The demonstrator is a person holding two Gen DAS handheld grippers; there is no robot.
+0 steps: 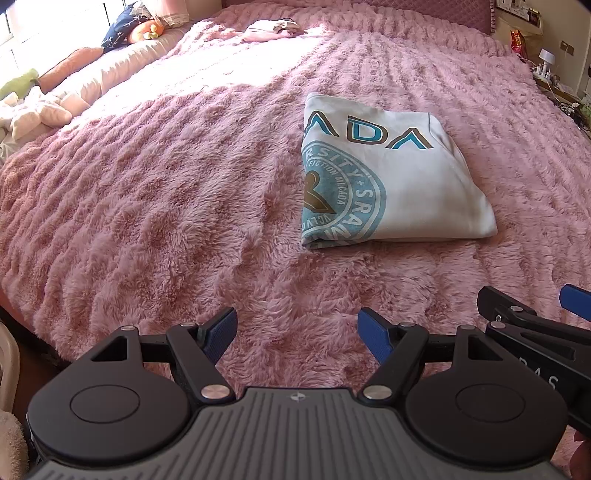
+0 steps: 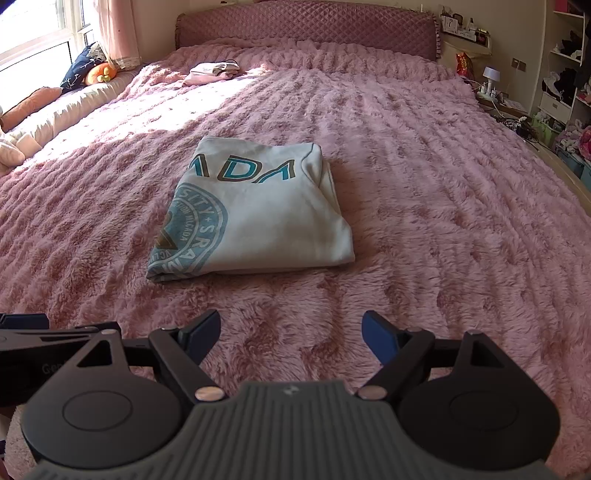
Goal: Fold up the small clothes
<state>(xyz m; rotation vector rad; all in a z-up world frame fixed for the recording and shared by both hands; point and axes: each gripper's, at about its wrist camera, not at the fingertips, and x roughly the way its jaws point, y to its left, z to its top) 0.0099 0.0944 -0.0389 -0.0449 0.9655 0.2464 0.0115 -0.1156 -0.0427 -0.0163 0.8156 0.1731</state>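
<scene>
- Left gripper (image 1: 297, 334): jaws apart, nothing between the blue pads (image 1: 221, 334), hovering over the near edge of the bed, clear of the fabric.
- Right gripper (image 2: 290, 338): jaws apart too, empty, just beside the left one; its tip shows at the right edge of the left wrist view (image 1: 532, 325).
- Pink fuzzy blanket (image 1: 147, 221) covers the whole bed; both grippers sit above its near strip.
- White T-shirt (image 2: 258, 210): folded into a compact rectangle, lying flat mid-bed, well apart from both grippers. Teal round print and "ADA" lettering face up. From the left wrist view it sits right of centre (image 1: 406, 184); from the right wrist view, left of centre.
- Sun patch falls across the far-left part of the blanket.
- Small pink folded garment (image 2: 212, 72) near the far edge, left of centre, close to the headboard (image 2: 306, 26).
- Cushions and soft toys (image 2: 88, 72) along the left edge by the window.
- Cluttered nightstand with a small lamp (image 2: 491, 79) past the far-right corner.
</scene>
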